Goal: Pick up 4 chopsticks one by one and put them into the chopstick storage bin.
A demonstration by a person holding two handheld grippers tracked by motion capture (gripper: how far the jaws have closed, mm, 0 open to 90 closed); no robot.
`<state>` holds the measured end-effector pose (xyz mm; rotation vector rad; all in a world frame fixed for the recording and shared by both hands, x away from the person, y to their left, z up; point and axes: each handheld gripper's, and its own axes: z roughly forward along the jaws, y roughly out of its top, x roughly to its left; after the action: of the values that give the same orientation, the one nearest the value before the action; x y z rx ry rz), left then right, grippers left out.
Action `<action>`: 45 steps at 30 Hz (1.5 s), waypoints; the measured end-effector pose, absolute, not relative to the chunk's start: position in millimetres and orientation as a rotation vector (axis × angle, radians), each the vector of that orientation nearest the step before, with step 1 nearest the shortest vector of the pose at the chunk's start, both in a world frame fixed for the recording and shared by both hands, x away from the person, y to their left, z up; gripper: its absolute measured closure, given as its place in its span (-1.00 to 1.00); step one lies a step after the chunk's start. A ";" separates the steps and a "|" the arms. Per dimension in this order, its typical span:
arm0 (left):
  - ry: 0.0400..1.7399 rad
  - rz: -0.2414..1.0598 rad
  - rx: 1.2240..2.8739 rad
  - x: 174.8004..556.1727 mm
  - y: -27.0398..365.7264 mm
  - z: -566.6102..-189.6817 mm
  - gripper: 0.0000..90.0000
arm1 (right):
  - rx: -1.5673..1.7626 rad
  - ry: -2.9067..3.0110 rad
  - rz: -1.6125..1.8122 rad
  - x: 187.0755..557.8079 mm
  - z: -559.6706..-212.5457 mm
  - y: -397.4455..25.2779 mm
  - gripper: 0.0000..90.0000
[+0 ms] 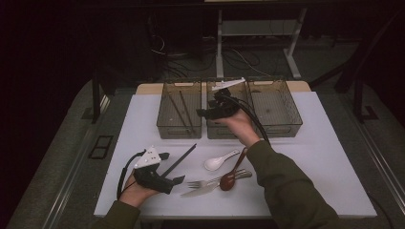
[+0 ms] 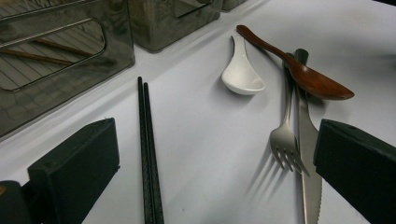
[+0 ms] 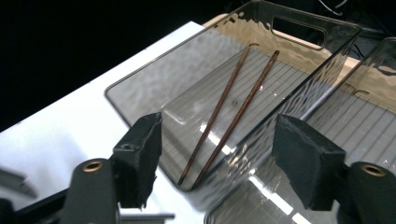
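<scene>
Two black chopsticks (image 2: 148, 154) between released left tool (image 2: 210, 172): light, stiff, slick, roll-prone — pinch both mid-shaft; right tool (image 3: 217, 158) released over far-left bin (image 3: 140, 100).

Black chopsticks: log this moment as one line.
left tool open, over black chopsticks | right tool open, above left bin holding brown chopsticks | spoons, fork, knife on table

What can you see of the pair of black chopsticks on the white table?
The pair of black chopsticks is slim, dark and matte, material unclear. The two sticks lie flat, side by side and touching, on the white table, in front of the leftmost clear bin, between the open jaws of the left gripper. Nothing grips them.
</scene>
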<state>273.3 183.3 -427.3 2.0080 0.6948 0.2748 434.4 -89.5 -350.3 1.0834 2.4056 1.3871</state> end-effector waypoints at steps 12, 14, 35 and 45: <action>0.706 0.279 2.009 273.4 183.2 -428.3 -1.00 | 1.041 2.389 1.423 399.2 -352.2 -141.8 -0.36; 0.708 0.280 2.015 273.3 184.3 -428.4 -1.00 | 1.039 2.388 1.425 393.3 -353.2 -148.6 -0.37; 0.721 0.281 2.012 274.0 185.4 -428.6 -1.00 | 1.056 2.273 1.393 326.6 -373.5 -227.8 -0.57; 0.725 0.288 2.013 275.0 183.3 -428.0 -1.00 | 1.100 2.225 1.391 304.2 -395.0 -258.7 -0.61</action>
<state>275.0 183.3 -428.0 2.0128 0.7248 0.2883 304.2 -258.7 -395.0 1.1004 2.2245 1.3913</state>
